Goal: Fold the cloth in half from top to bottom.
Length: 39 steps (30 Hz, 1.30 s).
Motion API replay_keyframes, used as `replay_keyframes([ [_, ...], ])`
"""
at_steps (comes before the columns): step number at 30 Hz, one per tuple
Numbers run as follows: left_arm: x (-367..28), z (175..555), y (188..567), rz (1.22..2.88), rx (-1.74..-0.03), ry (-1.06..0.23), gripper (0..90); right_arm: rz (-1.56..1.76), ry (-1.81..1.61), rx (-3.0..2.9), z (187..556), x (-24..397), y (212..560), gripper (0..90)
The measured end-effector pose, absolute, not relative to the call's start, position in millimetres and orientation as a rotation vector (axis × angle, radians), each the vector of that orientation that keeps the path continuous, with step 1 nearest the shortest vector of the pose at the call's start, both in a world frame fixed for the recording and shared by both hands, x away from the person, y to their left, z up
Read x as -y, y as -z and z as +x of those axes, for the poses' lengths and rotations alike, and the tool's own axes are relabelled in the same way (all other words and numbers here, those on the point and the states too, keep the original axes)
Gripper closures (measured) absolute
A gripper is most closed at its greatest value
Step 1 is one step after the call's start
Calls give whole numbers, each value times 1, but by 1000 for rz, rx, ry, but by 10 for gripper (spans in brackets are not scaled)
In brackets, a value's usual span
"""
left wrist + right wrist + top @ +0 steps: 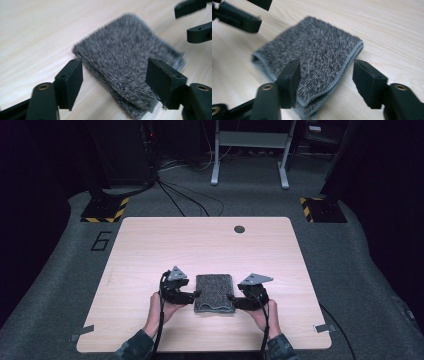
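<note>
A folded grey fuzzy cloth [215, 292] lies flat on the light wooden table [200, 245], near its front edge. My left gripper [196, 295] sits at the cloth's left side, and its jaws stand open around the near corner of the cloth [122, 57] without pressing on it. At the cloth's right side my right gripper [231, 297] is open too, with the folded cloth [312, 55] lying under and between its jaws, untouched. The other hand's jaws show at the top corners of both gripper views. A person's hands hold both grippers from the bottom edge.
A round dark cable hole [239, 229] is set in the table's far side. Behind the table stand a white metal frame [250, 150], floor cables and two black bases with yellow-black tape [102, 210]. Grey carpet surrounds the table.
</note>
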<state>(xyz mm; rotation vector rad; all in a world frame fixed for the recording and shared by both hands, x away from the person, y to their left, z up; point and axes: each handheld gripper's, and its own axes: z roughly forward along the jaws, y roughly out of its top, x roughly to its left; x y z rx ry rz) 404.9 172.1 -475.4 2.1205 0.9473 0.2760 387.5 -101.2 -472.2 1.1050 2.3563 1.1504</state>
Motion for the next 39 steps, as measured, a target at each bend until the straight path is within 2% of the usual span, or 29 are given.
replay_keyframes([
  [2, -165, 403, 486, 2183, -943, -285, 271, 1095, -1079, -2378, 390, 91, 480, 350],
  [8, -169, 394, 505, 2275, -948, -313, 255, 1111, -927, -2383, 380, 88, 502, 351],
  [14, -172, 392, 512, 2277, -955, -317, 245, 1165, -922, -2354, 375, 98, 511, 349],
  [19, -180, 390, 514, 2213, -987, -318, 189, 1156, -945, -2345, 371, 101, 513, 319],
  [23, -202, 385, 505, 2158, -1030, -352, 153, 1212, -1022, -2329, 366, 117, 508, 268],
  [27, -236, 375, 498, 2111, -1102, -418, 150, 1268, -1068, -2272, 359, 146, 504, 204],
  [32, -279, 367, 504, 2073, -1223, -437, 153, 1375, -1016, -2194, 351, 183, 506, 151],
  [39, -322, 360, 519, 2017, -1368, -496, 147, 1475, -938, -2089, 345, 225, 517, 132],
])
